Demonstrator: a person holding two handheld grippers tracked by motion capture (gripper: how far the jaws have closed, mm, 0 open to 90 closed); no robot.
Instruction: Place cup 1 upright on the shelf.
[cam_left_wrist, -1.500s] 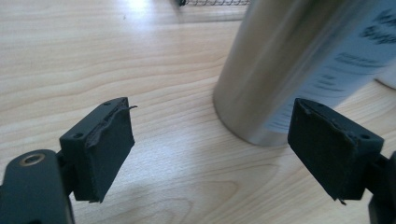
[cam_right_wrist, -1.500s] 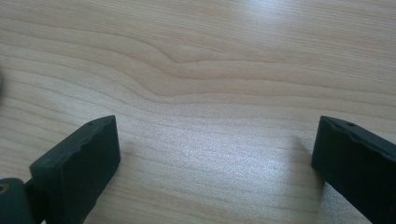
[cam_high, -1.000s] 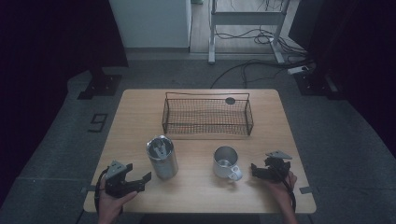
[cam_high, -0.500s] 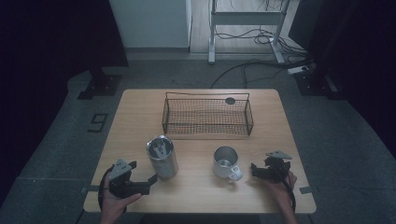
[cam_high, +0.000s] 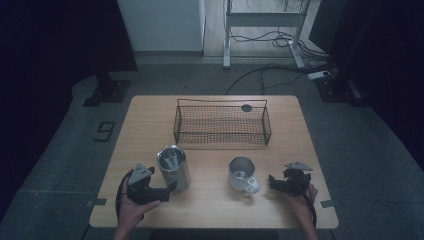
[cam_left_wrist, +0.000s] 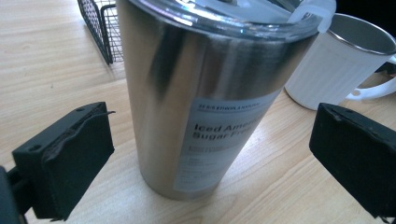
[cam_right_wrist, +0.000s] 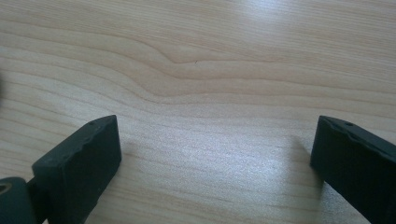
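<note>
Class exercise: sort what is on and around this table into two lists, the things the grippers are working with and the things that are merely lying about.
In the job:
- steel tumbler, standing between the open jaws of the left gripper, untouched
- white mug, nearest the open right gripper
- wire basket, probably

Lying about:
- black disc on the table
- cables on the floor

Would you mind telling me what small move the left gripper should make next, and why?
Probably ease the left gripper forward until its pads flank the steel tumbler, then close. Its jaws have just been opening and stand wide apart, with the tumbler upright just ahead, not yet touched.
</note>
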